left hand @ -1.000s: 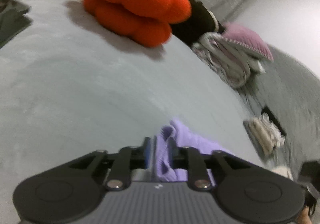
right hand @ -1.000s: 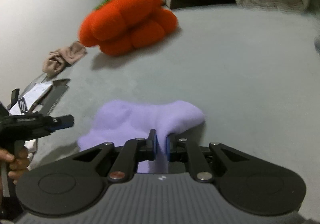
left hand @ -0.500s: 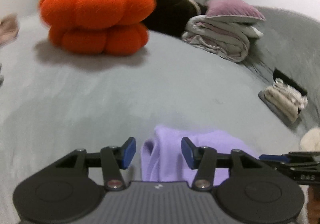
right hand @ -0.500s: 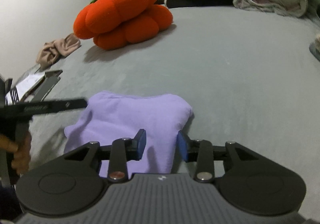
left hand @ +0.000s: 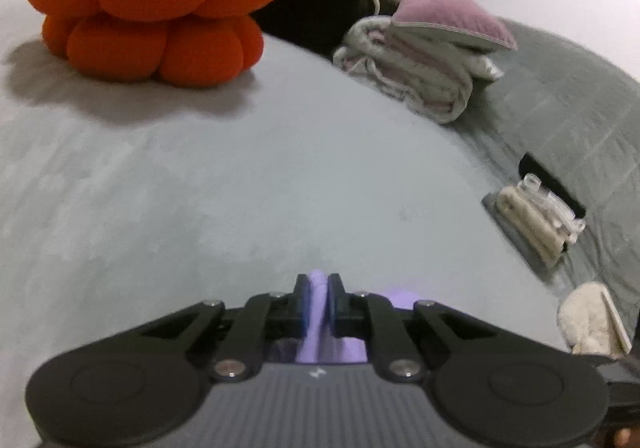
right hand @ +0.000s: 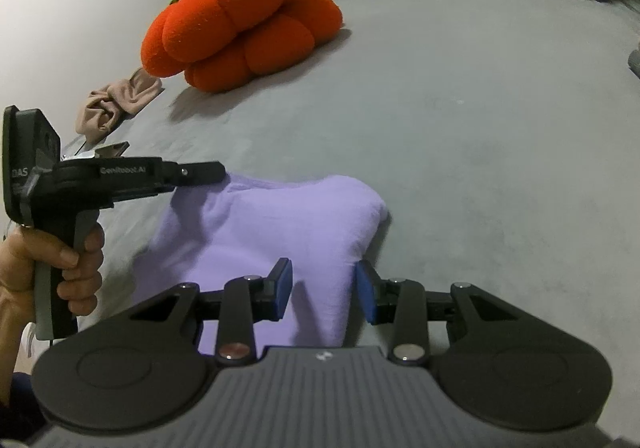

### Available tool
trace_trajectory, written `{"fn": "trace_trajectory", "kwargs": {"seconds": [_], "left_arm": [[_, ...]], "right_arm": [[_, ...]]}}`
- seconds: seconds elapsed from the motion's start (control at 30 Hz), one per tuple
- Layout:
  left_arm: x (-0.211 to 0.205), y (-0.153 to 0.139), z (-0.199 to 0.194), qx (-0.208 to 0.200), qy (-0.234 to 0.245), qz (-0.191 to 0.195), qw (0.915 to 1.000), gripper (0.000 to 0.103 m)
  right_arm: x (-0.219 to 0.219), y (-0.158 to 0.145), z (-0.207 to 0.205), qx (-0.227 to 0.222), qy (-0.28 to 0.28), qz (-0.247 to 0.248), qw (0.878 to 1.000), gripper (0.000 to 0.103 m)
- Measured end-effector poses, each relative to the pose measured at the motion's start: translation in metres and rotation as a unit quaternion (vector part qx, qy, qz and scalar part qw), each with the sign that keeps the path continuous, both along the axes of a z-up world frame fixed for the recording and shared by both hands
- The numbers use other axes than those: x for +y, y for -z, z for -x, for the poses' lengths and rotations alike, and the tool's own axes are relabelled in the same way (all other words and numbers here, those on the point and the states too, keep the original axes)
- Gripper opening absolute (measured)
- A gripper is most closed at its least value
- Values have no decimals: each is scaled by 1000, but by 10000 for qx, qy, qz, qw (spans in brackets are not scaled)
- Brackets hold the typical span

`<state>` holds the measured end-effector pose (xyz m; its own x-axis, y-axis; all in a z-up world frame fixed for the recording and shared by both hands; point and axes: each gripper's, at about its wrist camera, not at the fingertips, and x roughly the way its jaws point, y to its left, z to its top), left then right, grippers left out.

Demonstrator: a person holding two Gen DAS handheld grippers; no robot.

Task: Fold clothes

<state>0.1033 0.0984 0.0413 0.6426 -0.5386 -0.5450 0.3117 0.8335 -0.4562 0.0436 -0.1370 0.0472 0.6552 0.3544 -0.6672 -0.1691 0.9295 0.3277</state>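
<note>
Pinching a ridge of the lilac garment [left hand: 318, 312], the left tongs [left hand: 319, 298] are closing nearly shut on the cloth, likely so that an edge can be lifted for a fold; the grey bed [left hand: 280, 184] is carrying everything. Turning to the right wrist view, the right tongs [right hand: 324, 290] are standing partly open astride the garment's near corner, gripping nothing, while the garment is lying bunched on the bed before an orange pumpkin cushion [right hand: 240, 20].
</note>
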Motion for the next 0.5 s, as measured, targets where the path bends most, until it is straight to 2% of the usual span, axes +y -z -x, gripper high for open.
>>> {"fn": "trace_trajectory", "kwargs": {"seconds": [0.17, 0.37, 0.47, 0.5], "left_arm": [[4, -7, 1, -279, -192, 24, 9994, 9], [-7, 8, -9, -184, -279, -366, 9988, 9], [-2, 5, -9, -97, -392, -353, 9986, 20], [2, 1, -7, -114, -471, -334, 9983, 34]], "right_arm": [[0, -3, 4, -160, 92, -14, 9998, 39], [10, 1, 1, -92, 99, 244, 9996, 40], [16, -1, 5, -242, 98, 574, 9980, 42], [18, -4, 8, -365, 71, 674, 9970, 43]]}}
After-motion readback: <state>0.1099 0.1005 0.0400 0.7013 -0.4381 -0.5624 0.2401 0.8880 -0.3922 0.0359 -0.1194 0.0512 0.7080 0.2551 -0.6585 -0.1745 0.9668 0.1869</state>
